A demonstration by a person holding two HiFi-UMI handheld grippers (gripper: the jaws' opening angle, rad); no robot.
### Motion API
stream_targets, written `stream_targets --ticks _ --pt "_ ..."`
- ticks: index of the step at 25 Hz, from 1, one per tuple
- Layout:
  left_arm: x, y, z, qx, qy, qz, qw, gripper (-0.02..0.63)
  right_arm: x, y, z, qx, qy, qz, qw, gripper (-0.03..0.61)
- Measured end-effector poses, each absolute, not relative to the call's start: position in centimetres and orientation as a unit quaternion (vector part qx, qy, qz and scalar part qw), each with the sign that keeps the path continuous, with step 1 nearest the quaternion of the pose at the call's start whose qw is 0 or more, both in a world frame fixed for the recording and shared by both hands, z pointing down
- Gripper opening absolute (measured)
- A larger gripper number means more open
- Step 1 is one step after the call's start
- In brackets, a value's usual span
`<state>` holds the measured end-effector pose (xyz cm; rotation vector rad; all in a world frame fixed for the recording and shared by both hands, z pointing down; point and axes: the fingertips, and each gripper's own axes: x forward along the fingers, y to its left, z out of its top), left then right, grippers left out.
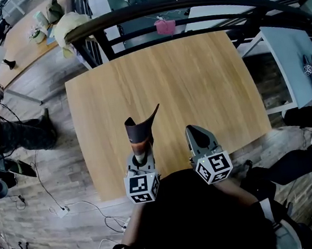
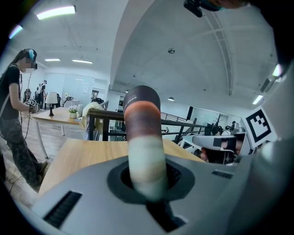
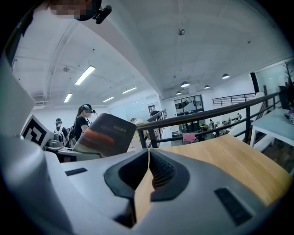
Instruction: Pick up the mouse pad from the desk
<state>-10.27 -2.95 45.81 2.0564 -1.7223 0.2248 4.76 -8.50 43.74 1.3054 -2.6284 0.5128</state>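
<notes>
As seen lower centre of head view: holding mouse pad [image 1: 139, 130] in left gripper [image 1: 140, 153], jaws pinched on its lower end, pad curled upright over desk [image 1: 195, 76]. Right gripper [image 1: 195, 130] just beside, jaws closed together, empty.

Grey, wedge-shaped left gripper [image 1: 141, 153] and right gripper [image 1: 194, 129] each bear a white cube [image 1: 142, 186] printed with black square markers; the person wears a black top [image 1: 186, 225].

Your left gripper [image 1: 141, 158] holds curled dark rubber mouse pad [image 1: 139, 130] upright, seemingly clear of light wooden table [image 1: 195, 76] beneath; your right gripper [image 1: 195, 130] just right of it; black metal railing [image 1: 185, 2] beyond table's far edge.
</notes>
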Motion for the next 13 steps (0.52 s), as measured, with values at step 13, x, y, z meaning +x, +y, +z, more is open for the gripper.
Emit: stream_targets --ticks 13 --pt "-10.15 -2.9 46.24 0.743 -0.624 0.086 0.226 0.043 4.5 -8.55 43.76 0.435 -0.881 0.168 0.085 0.032"
